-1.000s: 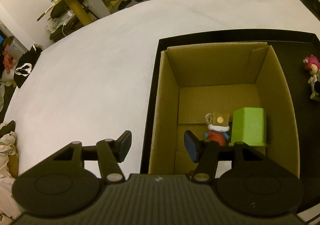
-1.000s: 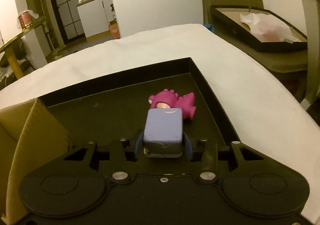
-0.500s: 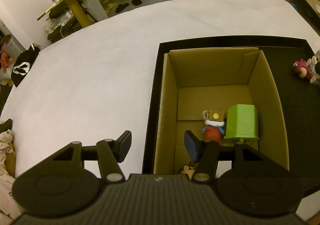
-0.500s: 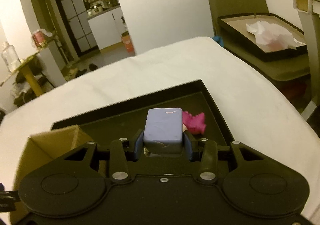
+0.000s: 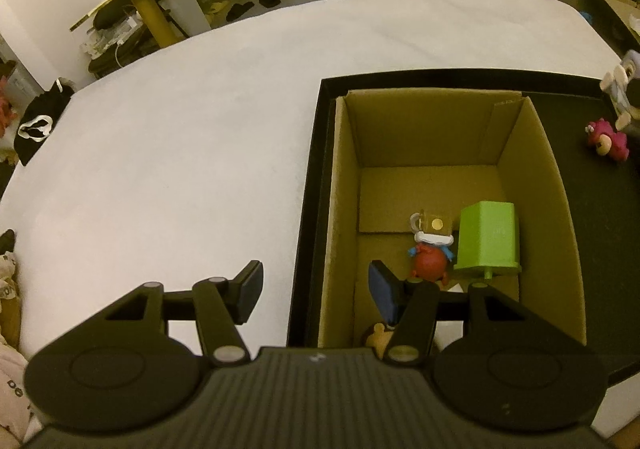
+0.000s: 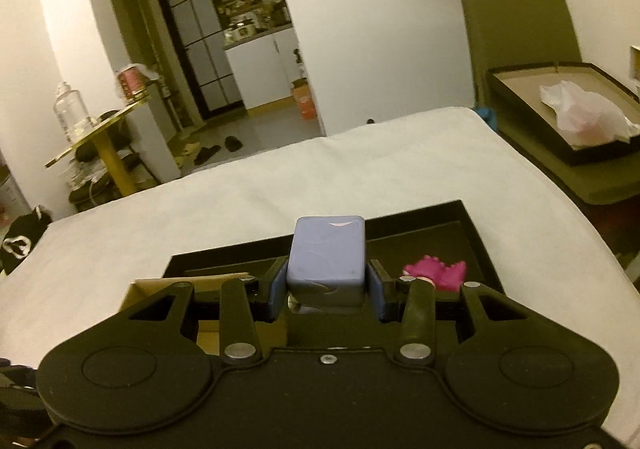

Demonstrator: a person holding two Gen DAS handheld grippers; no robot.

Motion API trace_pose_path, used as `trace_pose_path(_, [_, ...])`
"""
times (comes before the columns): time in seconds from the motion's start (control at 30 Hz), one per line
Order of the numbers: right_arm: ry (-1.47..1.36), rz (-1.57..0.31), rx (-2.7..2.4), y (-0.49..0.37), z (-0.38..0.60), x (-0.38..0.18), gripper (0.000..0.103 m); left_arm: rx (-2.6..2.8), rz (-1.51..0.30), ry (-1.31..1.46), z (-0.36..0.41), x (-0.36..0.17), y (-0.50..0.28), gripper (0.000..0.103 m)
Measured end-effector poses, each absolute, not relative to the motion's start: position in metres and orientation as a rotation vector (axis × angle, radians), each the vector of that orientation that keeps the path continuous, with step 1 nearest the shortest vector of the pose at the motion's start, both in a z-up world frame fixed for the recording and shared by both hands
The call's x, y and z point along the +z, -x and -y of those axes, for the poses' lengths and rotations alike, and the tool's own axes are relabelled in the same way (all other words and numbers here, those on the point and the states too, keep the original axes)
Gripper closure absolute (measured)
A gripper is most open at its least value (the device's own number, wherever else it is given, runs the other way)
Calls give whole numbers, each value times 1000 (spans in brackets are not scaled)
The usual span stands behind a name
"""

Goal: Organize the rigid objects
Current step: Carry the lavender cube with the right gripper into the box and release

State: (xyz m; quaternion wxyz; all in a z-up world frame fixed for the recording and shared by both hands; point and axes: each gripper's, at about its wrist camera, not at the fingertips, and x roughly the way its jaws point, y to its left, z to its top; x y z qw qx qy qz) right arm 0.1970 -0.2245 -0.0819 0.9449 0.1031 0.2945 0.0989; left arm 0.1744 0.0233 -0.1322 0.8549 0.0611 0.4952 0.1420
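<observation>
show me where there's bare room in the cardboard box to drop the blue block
The far half of the cardboard box floor is bare, bordered by the back wall and both side walls. The near right is crowded: green block, red figure. The right gripper holds the blue block.

Matt corrugated cardboard box (image 5: 420,153); smooth plastic block (image 6: 327,255); white cloth (image 5: 180,153).

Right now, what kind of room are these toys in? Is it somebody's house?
Probably a home. The work goes on atop a table with a white cover, shoes lie on the floor beyond it, and an arched doorway opens onto what looks like a kitchen with white cupboards.
</observation>
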Motion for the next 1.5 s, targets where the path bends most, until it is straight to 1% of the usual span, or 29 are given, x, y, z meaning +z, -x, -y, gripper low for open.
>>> trace_pose_path(0.4, [-142,-596,319,-188,186,-85,63,280,-1060,-77,-36,-149,-177,46])
trace_pose_path(0.87, [-17,-603,451,-177,144,-92,63,256,-1033,-7,-48,-154,-170,47])
trace_pose_path(1.0, [22,-611,473,-176,132,-95,62,236,-1028,20,-53,-155,-167,50])
trace_pose_path(1.07, [38,-609,488,-174,126,-96,62,231,-1022,27,-55,-155,-166,53])
trace_pose_path(1.1, [46,-610,493,-174,124,-97,62,228,-1021,30,-56,-155,-165,58])
trace_pose_path(1.13, [53,-613,494,-174,120,-98,62,221,-1021,34,-56,-156,-165,65])
trace_pose_path(1.23, [81,-635,498,-173,112,-105,61,200,-1025,48,-57,-156,-165,79])
trace_pose_path(1.27, [94,-648,499,-174,109,-108,61,189,-1023,55,-57,-157,-165,80])
trace_pose_path(1.4, [131,-654,487,-168,105,-110,59,175,-1018,72,-56,-159,-165,92])
trace_pose_path(1.5, [137,-662,478,-164,107,-109,59,181,-1009,92,-59,-158,-165,93])
